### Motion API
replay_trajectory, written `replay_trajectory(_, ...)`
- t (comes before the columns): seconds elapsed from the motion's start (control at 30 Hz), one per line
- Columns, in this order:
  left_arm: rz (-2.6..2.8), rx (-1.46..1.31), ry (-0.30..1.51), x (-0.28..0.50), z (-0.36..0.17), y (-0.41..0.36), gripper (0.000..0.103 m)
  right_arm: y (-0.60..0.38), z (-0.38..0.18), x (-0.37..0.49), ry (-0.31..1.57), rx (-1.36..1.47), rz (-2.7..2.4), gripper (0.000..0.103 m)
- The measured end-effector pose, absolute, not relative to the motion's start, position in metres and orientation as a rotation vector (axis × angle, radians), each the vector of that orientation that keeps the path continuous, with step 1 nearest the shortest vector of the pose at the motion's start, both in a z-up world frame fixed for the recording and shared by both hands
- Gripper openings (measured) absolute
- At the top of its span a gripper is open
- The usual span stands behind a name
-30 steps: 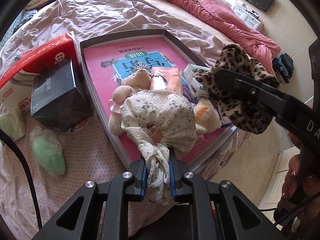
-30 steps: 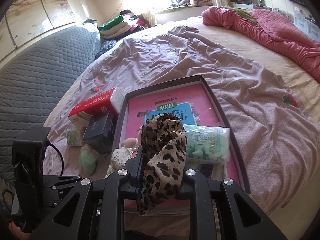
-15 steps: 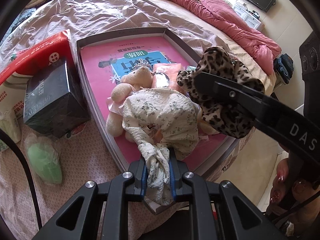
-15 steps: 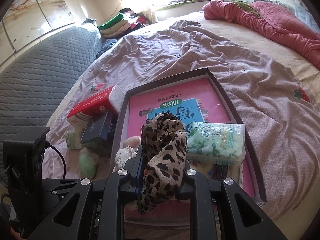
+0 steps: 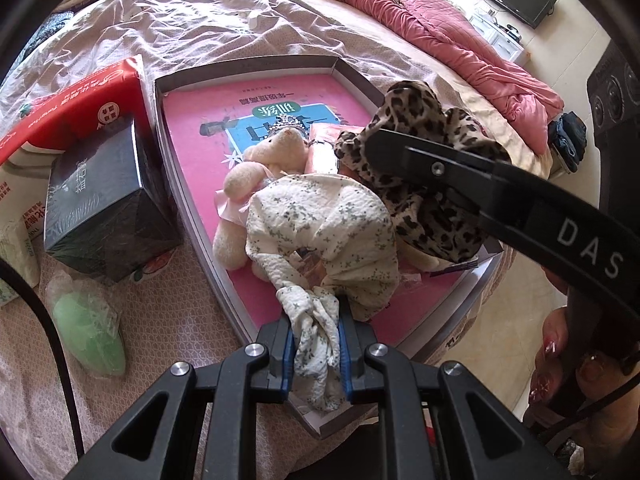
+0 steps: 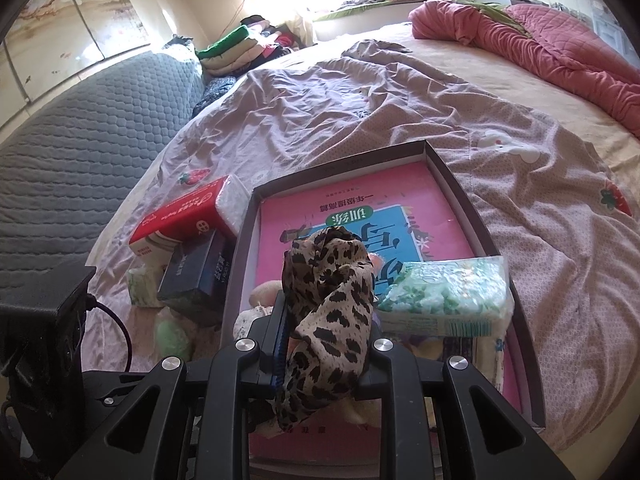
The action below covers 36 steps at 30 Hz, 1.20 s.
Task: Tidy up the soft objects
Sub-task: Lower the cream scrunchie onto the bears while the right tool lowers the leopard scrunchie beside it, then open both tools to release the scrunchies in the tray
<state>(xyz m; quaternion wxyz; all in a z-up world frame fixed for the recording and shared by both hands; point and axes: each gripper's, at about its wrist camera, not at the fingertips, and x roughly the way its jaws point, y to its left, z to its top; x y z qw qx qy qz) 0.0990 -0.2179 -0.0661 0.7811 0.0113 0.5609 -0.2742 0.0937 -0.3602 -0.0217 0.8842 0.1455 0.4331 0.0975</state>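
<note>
My left gripper (image 5: 314, 346) is shut on a white floral cloth (image 5: 324, 236) and holds it over the near end of a shallow grey box (image 5: 256, 65) with a pink book inside. My right gripper (image 6: 326, 342) is shut on a leopard-print cloth (image 6: 332, 304), also seen in the left wrist view (image 5: 424, 184), just right of the floral cloth. A cream plush bear (image 5: 260, 172) lies in the box under the cloths. A green-patterned tissue pack (image 6: 444, 300) lies in the box at its right side.
Left of the box on the bed stand a black box (image 5: 100, 204), a red tissue pack (image 5: 68, 108) and a green item in a clear bag (image 5: 90, 328). A pink quilt (image 5: 440, 36) lies far right. The bed edge and floor are at the right.
Both grippers have moved forward over the box with their cloths. The leopard cloth has come closer to the floral cloth, above the bear.
</note>
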Motion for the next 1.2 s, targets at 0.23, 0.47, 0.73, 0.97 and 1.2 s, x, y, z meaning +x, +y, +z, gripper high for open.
replay_trajectory(0.23,-0.587,0.005,1.219,0.101,-0.068,-0.214,0.018,-0.355,-0.029,0.102,0.923,0.284,0.178,0.027)
replay_trajectory(0.47,-0.588,-0.001,1.219,0.1,-0.069,-0.213,0.018,-0.353,-0.028,0.101,0.912,0.259,0.169,0.035)
replay_trajectory(0.73,-0.586,-0.018,1.223,0.1,-0.069,-0.209,0.019,-0.355,-0.023,0.097,0.895,0.248,0.155,0.044)
replay_trajectory(0.97,-0.584,-0.029,1.224,0.098,-0.067,-0.206,0.019,-0.361,-0.015,0.093,0.871,0.249,0.13,0.058)
replay_trajectory(1.2,-0.589,-0.027,1.231,0.095,-0.067,-0.205,0.02,-0.369,-0.009,0.087,0.855,0.259,0.101,0.06)
